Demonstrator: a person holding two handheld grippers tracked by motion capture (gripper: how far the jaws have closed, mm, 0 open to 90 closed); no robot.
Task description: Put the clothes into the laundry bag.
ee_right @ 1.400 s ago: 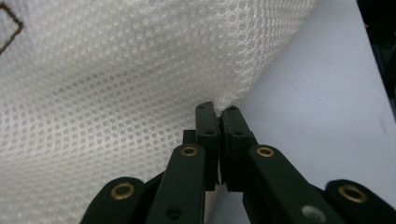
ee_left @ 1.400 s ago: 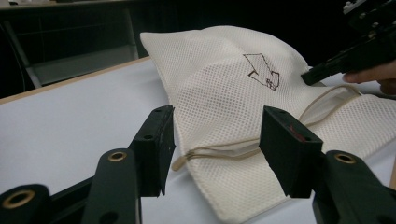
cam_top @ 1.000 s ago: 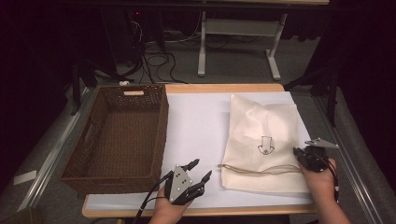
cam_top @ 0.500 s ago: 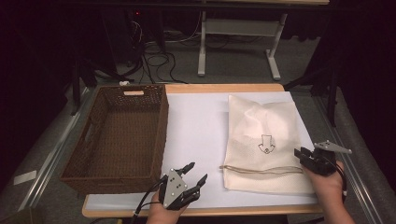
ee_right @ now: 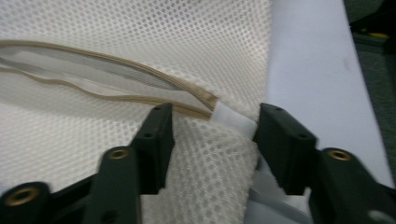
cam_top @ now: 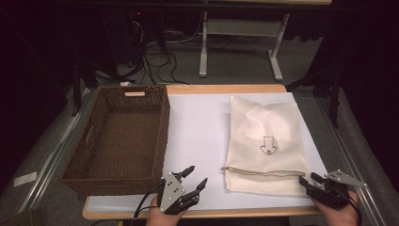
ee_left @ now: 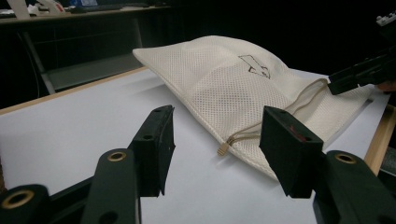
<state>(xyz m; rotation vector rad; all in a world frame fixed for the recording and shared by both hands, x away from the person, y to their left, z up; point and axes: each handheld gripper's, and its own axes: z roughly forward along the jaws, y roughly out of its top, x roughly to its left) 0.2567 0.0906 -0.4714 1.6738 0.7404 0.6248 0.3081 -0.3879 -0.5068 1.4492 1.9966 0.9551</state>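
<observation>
We have just let go with our right gripper [cam_top: 314, 181]; a second ago it sat pinched shut on the near right corner of the mesh bag [cam_top: 266, 141], by the drawstring [cam_top: 263, 171], and since then its jaws have been opening while the hand slid out to the right, off the bag's edge; in the right gripper view the jaws stand apart with the cord's end and the bag's corner lying loose between them, nothing pressed. The bag lies flat on the right half of the white table [cam_top: 202, 127], its drawstring mouth toward us, well apart from the empty wicker basket [cam_top: 120, 139] on the left. Our left gripper [cam_top: 195, 178] hovers near the front edge between basket and bag, half open and holding nothing, and has hardly moved. We judge the release means the pull on the corner is finished; the bag stays where it is, and moving it calls for a fresh grip.
</observation>
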